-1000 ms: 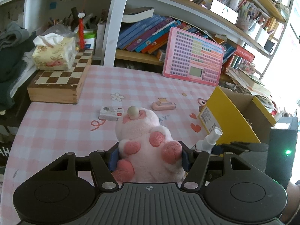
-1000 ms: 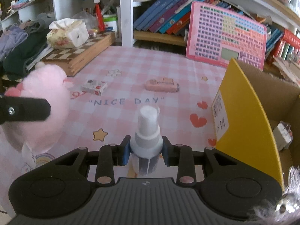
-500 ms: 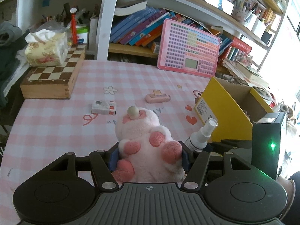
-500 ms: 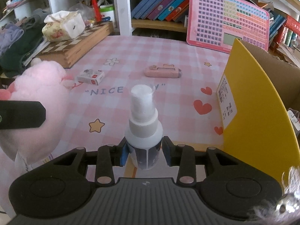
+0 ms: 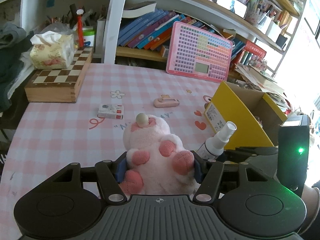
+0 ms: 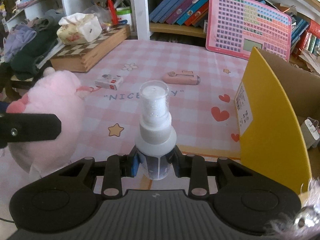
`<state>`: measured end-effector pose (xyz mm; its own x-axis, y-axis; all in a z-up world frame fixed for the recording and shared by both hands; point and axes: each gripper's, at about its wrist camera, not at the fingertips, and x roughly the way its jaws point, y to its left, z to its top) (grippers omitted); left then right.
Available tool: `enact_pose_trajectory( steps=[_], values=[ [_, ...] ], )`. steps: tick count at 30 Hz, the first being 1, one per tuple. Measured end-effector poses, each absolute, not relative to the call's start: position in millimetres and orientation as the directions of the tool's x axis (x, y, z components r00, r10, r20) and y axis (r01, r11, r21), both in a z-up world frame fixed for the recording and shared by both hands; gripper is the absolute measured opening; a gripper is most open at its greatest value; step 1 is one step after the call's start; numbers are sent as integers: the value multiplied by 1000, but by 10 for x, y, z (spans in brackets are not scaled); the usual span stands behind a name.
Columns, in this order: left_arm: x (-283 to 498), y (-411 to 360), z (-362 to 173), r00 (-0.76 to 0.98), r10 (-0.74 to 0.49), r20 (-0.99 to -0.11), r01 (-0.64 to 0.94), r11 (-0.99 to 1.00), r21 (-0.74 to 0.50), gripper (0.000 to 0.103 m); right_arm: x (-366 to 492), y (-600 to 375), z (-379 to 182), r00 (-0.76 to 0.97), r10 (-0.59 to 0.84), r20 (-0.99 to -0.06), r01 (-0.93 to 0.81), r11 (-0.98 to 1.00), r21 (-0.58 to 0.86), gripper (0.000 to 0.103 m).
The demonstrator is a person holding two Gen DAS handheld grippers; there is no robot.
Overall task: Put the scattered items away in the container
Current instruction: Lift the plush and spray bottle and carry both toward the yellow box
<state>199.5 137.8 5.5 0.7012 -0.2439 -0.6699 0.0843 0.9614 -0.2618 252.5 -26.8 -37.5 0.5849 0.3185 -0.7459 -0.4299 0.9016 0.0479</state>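
My left gripper [image 5: 159, 168] is shut on a pink plush toy [image 5: 156, 150], held above the pink checked tablecloth [image 5: 60, 132]. My right gripper [image 6: 155, 160] is shut on a white spray bottle [image 6: 155, 132], upright between its blue pads. The bottle [image 5: 215, 142] also shows in the left wrist view, just right of the plush. The plush [image 6: 52, 116] shows at the left of the right wrist view. An open cardboard box with a yellow flap [image 6: 270, 118] stands to the right, a white charger [image 6: 309, 134] inside it. A small white card box [image 5: 110, 111] and a pink stapler-like item [image 5: 166, 102] lie on the cloth.
A wooden chessboard box [image 5: 58, 80] with a tissue pack [image 5: 52, 54] on it stands at the back left. A pink keypad toy [image 5: 200, 52] leans against the bookshelf [image 5: 148, 34] behind. Dark clothes [image 6: 30, 50] are piled at the far left.
Both grippers have kept their grips. The spray bottle now sits closer beside the plush in the left wrist view, and the table appears a little farther below.
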Motion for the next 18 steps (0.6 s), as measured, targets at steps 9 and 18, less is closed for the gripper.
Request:
enact_pose_trajectory(
  steps=[9, 18],
  values=[
    [1650, 1385, 115, 706, -260, -658, 73, 952, -298, 61, 2170, -366, -168, 589, 348, -730, -444, 893, 68, 30],
    [1222, 1342, 134, 702, -289, -651, 71, 938, -340, 61, 1723, -524, -13, 573, 374, -729, -436, 892, 115, 30]
  ],
)
